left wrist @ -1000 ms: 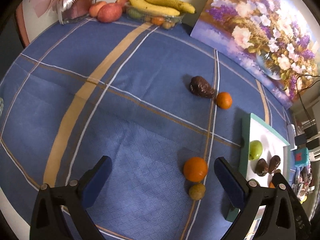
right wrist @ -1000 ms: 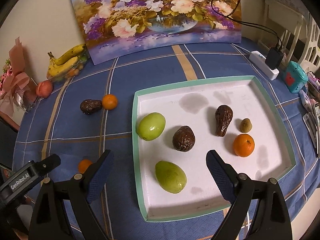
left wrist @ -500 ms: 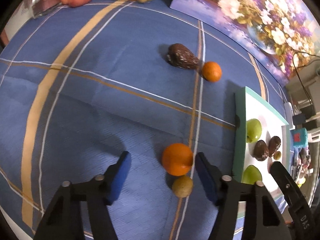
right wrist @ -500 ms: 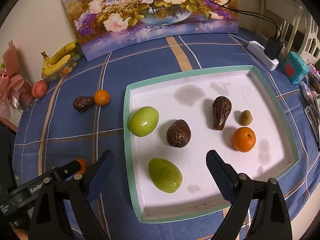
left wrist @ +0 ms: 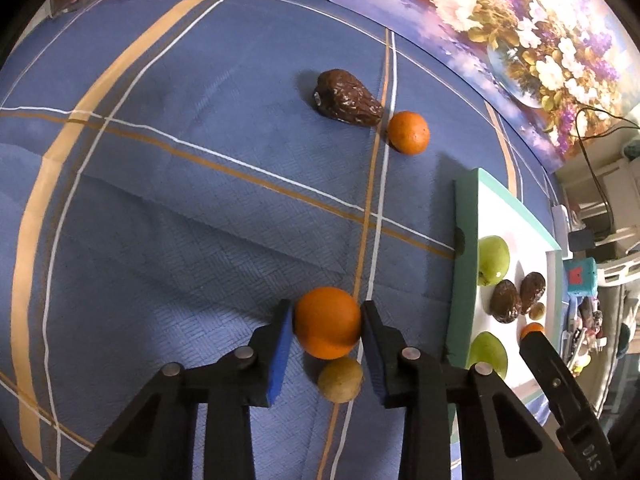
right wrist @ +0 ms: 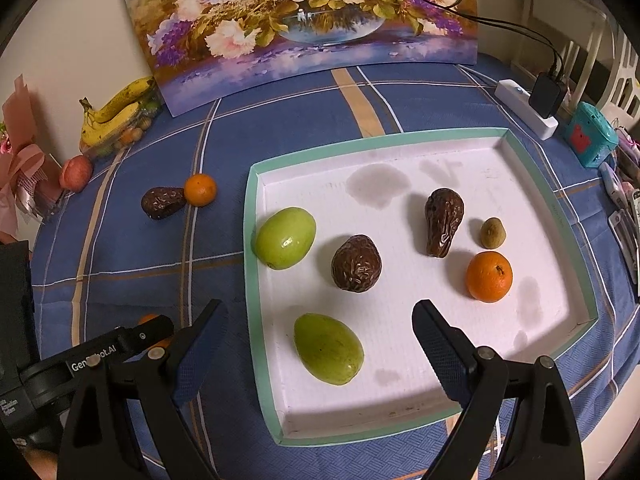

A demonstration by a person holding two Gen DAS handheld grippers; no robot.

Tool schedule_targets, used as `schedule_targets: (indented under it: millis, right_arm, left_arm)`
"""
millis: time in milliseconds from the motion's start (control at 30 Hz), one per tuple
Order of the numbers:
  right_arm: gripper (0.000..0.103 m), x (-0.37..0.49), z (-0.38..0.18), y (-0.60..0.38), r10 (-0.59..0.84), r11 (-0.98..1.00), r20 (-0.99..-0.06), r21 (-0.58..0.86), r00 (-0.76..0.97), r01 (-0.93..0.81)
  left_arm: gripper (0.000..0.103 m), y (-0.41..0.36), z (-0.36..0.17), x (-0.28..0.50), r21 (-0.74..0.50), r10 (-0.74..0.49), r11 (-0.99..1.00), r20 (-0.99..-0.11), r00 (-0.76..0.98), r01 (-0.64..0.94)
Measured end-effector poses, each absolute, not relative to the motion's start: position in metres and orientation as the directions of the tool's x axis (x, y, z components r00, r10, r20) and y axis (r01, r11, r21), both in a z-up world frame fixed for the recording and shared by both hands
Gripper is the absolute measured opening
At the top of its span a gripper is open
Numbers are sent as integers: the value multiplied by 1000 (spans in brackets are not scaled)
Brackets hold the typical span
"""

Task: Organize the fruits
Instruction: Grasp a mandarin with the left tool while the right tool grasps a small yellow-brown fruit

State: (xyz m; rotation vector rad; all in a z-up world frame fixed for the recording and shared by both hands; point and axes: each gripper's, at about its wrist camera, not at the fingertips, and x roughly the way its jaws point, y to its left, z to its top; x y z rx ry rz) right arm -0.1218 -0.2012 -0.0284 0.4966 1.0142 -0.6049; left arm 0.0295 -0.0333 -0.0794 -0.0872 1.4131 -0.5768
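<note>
Closing in, left gripper pinches the orange — right gripper gapes wide over the six-fruit tray.

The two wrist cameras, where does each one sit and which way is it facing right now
Left wrist: on the left gripper, looking down along its fingers at the tablecloth; pads flank the large orange.
Right wrist: on the right gripper, facing the tray and flower painting; fingers spread apart.
Shared: tray, its fruit, and the small orange beside the dark fruit.
</note>
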Motion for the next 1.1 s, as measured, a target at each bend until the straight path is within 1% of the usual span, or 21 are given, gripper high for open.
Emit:
schedule_targets:
  millis: [200, 267, 367, 433, 567, 667, 767, 833, 900, 1000, 1033, 1100]
  right_arm:
    - [93, -117, -32, -197, -219, 752, -896, 96, 385, 652]
    - [93, -113, -33, -193, -208, 766, -900, 95, 384, 636]
    - [93, -104, -38, -184, -183, 794, -907, 92, 380, 601]
    - [93, -98, -42, -178, -164, 811, -911, 94, 379, 578]
    - [93, -88, -43, -166, -108, 836, -905, 141, 411, 530]
    - [93, -81, -47, -154, -36, 851, -899, 201, 436, 485]
    - [93, -74, -53, -144, 0, 864, -902, 217, 431, 455]
    - [93, -70, -56, -136, 1, 875, -906, 206, 422, 438]
    - [93, -66, -57, -131, -34, 889, -912, 159, 409, 428]
    - [93, -66, -57, -130, -44, 887, -908, 156, 417, 435]
    - [92, -64, -56, -131, -47, 887, -905, 157, 423, 433]
    - [81, -64, -51, -130, -28, 891, -892, 182, 451, 415]
  left_arm:
    - [35, -10, -74, 38, -398, -428, 883, -900, 79, 249]
    - [35, 3, -67, 41, -386, -418, 896, -900, 123, 221]
    - [35, 17, -48, 41, -316, -363, 923, -903, 228, 219]
    - [35, 23, -41, 41, -318, -366, 925, -893, 261, 208]
    - [35, 39, -39, 46, -310, -350, 934, -892, 287, 176]
    - [35, 51, -38, 49, -323, -351, 936, -886, 303, 140]
    - [35, 58, -38, 53, -332, -344, 939, -881, 325, 95]
    - [35, 65, -37, 54, -335, -338, 940, -879, 336, 69]
    - [35, 68, -37, 54, -343, -341, 938, -877, 337, 57]
    - [35, 66, -39, 54, -352, -350, 934, -877, 330, 57]
    - [35, 66, -38, 54, -351, -350, 935, -877, 329, 58]
    - [35, 65, -39, 54, -350, -349, 935, -877, 330, 59]
